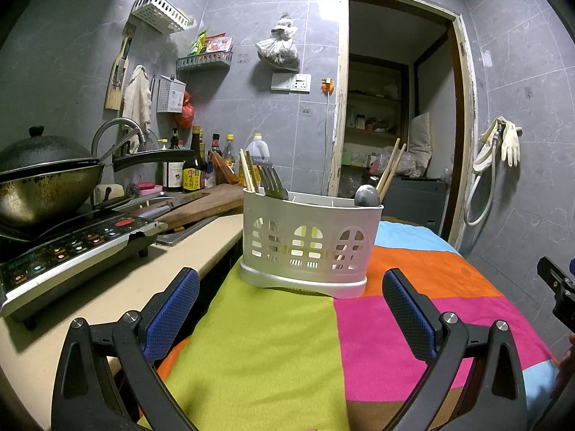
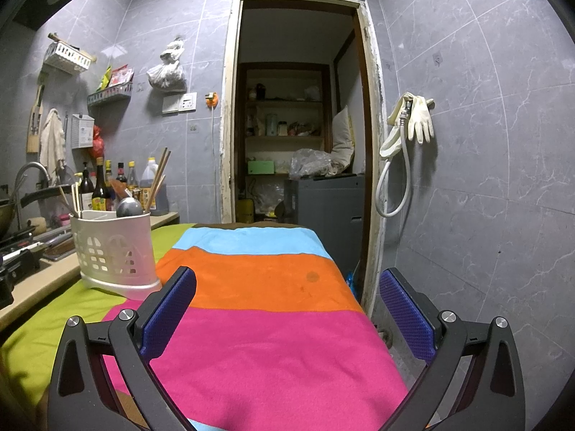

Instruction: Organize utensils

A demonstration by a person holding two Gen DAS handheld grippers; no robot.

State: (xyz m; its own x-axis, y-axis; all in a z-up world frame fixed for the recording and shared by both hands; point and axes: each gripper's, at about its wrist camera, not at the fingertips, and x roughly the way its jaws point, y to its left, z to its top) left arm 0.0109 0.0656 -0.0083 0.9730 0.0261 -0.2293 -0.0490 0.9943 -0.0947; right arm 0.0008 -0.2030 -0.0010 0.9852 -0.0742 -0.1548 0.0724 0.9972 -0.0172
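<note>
A white plastic caddy (image 1: 311,242) stands upright on the far part of a striped cloth (image 1: 273,341), on its green and orange bands, just beside the edge of a pale counter (image 1: 118,287) to the left. Chopsticks (image 1: 248,176) and a fork (image 1: 271,179) rise from its left compartment, and more chopsticks (image 1: 391,167) and a dark rounded spoon (image 1: 366,195) from its right; the middle one looks bare from here. The left gripper (image 1: 291,309) hovers over the near green band, facing the caddy head-on, fingers spread wide and gripping nothing. The right gripper (image 2: 287,309) hangs over the pink band to the right, likewise spread and empty, with the caddy (image 2: 115,251) well off to its left. No loose utensil lies on the visible cloth, so the sorting looks all but finished, or paused between picks. A knife (image 1: 169,208) rests on a wooden board (image 1: 201,203) on the counter, beyond a stove (image 1: 68,251) carrying a wok (image 1: 46,190), though whether it belongs to the job cannot be told. Any further move would probably call for finding a stray piece outside these views, closing on its handle and lowering it upright into a free slot without tipping the light caddy.
</note>
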